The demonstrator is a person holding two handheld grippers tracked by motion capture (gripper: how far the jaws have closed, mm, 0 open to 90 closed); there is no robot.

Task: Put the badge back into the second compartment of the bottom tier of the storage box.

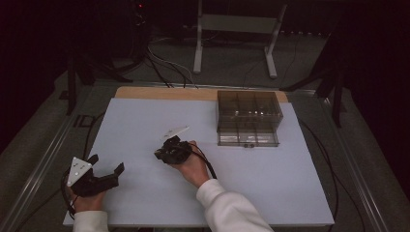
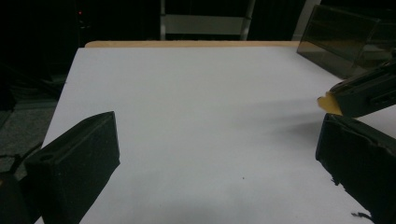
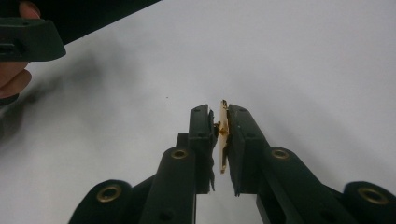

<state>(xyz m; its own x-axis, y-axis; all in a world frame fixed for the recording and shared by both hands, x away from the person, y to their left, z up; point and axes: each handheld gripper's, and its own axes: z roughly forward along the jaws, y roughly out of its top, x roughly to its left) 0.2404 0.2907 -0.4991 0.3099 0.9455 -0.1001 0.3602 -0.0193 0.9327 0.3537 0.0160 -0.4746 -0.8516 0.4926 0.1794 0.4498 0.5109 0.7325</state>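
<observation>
Nearest the person, low at the left of the high view, the left claw (image 1: 105, 164) sits just over the white tabletop (image 1: 145, 121) with its jaws spread wide apart and nothing between them. A grey three-cornered plate rides on top of it, and the left hand (image 1: 87, 199) grips it from behind. In the left gripper view the two black jaws frame bare white surface.

Further in, near the middle, the right hand (image 1: 189, 166) in a white sleeve (image 1: 227, 208) holds the right claw (image 1: 162, 153), turned toward the left. In the right gripper view its jaws are pressed together on a thin gold-coloured piece (image 3: 223, 135), standing on edge between the pads (what it is exactly, I cannot tell). The piece is held above the white surface.

Beyond that, at the far right of the tabletop, stands a smoky transparent compartment box (image 1: 248, 117). Its contents are too small to make out. Behind the table, a white frame (image 1: 237, 29) stands on the floor.
</observation>
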